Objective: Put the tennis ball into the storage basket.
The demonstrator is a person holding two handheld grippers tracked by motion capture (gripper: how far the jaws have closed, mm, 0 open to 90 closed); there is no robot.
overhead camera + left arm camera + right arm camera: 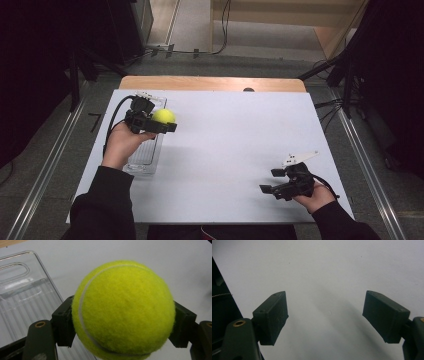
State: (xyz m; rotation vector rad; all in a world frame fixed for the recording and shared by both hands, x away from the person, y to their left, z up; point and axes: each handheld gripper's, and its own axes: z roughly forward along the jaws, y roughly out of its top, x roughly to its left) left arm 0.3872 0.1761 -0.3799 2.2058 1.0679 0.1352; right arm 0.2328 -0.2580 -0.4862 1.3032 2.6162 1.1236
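A yellow-green tennis ball (163, 116) (123, 308) sits clamped between the two black jaws of my left gripper (167, 122) (123, 322), held just above the table at the right edge of a clear plastic tray (145, 159) (23, 300). The pads press on both sides of the ball. My right gripper (272, 181) (325, 320) rests near the table's front right, its jaws wide apart with only the white tabletop between them.
The white tabletop (230, 145) spreads between the two hands. The ribbed clear tray lies lengthwise along the left side. A wooden strip (212, 83) runs along the far edge, and metal rails flank the table on the floor.
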